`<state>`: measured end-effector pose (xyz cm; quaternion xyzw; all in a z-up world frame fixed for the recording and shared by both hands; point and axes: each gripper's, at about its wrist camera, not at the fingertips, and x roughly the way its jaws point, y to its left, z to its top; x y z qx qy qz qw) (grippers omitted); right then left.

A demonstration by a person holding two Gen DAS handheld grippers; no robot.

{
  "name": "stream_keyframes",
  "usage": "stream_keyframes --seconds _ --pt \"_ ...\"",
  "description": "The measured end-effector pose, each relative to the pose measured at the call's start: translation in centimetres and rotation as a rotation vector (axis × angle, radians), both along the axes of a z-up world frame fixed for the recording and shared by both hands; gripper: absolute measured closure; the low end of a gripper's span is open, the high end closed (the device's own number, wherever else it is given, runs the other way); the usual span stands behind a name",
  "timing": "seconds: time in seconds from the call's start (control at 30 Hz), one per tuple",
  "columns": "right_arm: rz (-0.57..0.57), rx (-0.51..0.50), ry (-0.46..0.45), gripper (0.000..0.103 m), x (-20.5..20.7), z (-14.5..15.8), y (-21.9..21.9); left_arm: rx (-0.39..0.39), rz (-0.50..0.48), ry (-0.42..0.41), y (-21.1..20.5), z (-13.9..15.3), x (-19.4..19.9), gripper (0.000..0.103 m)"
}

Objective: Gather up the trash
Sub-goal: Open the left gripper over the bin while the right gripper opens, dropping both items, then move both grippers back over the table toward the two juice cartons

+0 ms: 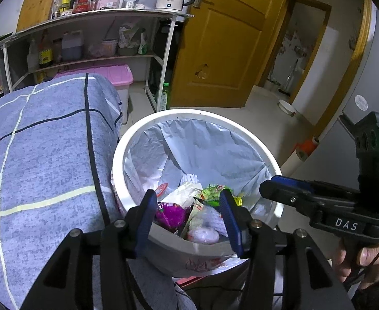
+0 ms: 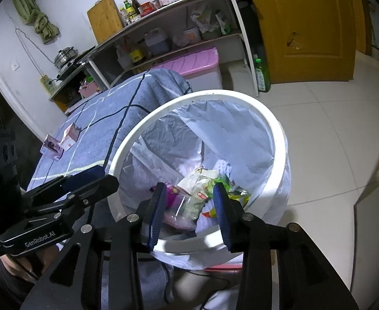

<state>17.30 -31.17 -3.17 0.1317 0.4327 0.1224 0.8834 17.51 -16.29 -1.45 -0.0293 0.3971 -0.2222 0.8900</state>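
Hovering with jaws apart and empty over the bin [image 1: 251, 139], both the left hand-held gripper [image 1: 187, 206] and right hand-held gripper [image 2: 189, 201] have wrappers [image 2: 202, 183] binned below, leaving two cartons [image 2: 60, 142] on the bench's far edge.

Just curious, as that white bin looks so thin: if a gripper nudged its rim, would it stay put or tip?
The bin would probably slide or tip easily: it looks like light plastic, holding only wrappers at the bottom. Its liner looks thin and floppy, so it would likely crumple instead of resisting.
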Motion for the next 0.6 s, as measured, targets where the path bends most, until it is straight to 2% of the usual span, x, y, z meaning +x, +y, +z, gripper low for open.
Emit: stream_keyframes --seconds 0.6 --pt "0.084 -0.007 -0.062 0.064 -1.9 2.4 3.5 -0.032 0.059 -0.031 3.2 1.3 -2.6 0.05"
